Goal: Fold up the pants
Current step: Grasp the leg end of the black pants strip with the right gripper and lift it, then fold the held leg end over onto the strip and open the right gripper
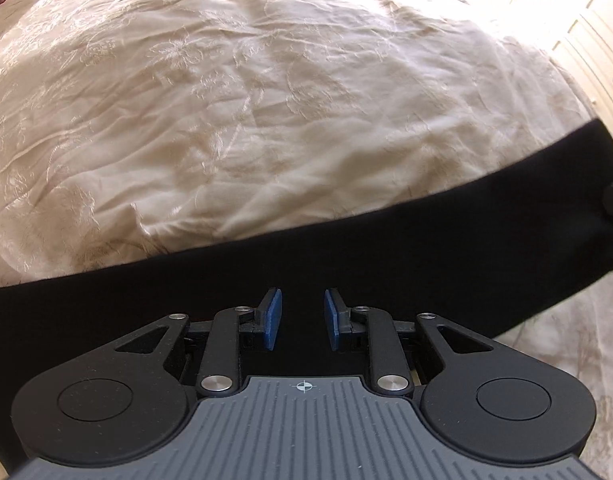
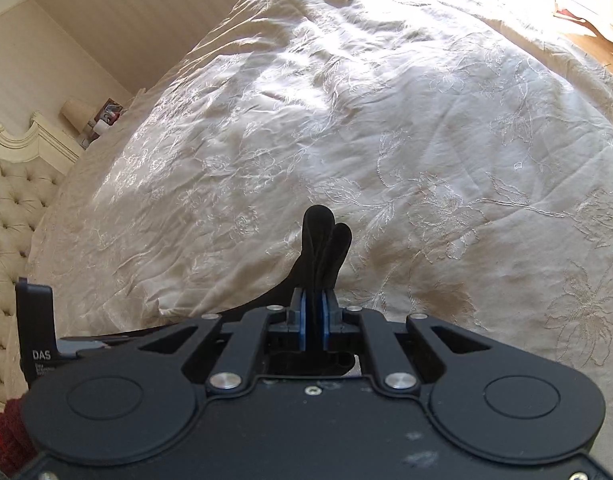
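1. Seen from the left wrist, the black pants [image 1: 346, 248] stretch as a dark band across the lower half of the frame, from the left edge up to the right edge, over a cream embroidered bedspread [image 1: 226, 100]. The left gripper [image 1: 303, 318] sits at lower centre with its blue pads [image 1: 273, 320] clearly apart and nothing between them; the cloth lies beyond and beneath the fingers, though contact cannot be judged. A white cabinet [image 1: 586, 40] fills the upper right.

2. Seen from the right wrist, the right gripper [image 2: 314, 316] at lower centre is clamped on a bunch of the pants [image 2: 324, 240], several layers poking up past the pads in two rounded lobes. More dark cloth trails toward the lower left. The bedspread [image 2: 386, 120] covers most of the frame; a tufted headboard [image 2: 14, 208] and a lamp [image 2: 78, 114] stand at the left edge.

3. Judged by its drape, the fabric is soft, light and limp, so it should sag between holds. The free gripper would best pinch the band's edge, through all layers, well away from the other grip.
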The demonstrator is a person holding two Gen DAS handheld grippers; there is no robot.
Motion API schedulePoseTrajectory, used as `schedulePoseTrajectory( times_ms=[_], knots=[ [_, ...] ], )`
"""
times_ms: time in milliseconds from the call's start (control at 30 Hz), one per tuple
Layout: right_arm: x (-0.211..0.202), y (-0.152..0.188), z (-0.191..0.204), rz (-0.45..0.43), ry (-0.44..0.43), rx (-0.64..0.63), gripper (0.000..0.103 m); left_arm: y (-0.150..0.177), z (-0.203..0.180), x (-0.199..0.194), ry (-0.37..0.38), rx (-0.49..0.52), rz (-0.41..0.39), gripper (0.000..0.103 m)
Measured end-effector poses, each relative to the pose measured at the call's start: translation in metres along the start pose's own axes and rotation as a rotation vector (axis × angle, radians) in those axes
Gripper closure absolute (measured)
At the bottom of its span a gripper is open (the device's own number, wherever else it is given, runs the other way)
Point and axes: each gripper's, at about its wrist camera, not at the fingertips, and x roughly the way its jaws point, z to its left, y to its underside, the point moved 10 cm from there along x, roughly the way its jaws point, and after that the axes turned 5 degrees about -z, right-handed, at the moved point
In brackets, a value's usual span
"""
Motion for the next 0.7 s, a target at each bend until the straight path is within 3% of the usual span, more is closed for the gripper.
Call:
schedulePoseTrajectory(
  times_ms=[133, 300, 400, 700],
  knots=[
    [-0.004, -0.001, 0.014, -0.009, 0.014, -0.022, 0.094, 0.033, 0.0, 0.024, 0.003, 0.022, 0.088, 0.08],
    [-0.01, 0.001, 0.043, -0.024, 0.037, -0.054, 0.094, 0.023, 0.026, 0.01, 0.037, -0.103, 0.027, 0.08],
    [-0.012, 0.004, 0.075, -0.042, 0.036, -0.076, 0.094, 0.02, 0.054, -0.009, 0.029, -0.13, -0.023, 0.08],
    [0.019, 0.043, 0.205, -0.029, -0.03, -0.152, 0.092, 0.053, 0.165, -0.054, -0.017, -0.205, -0.064, 0.08]
  ],
)
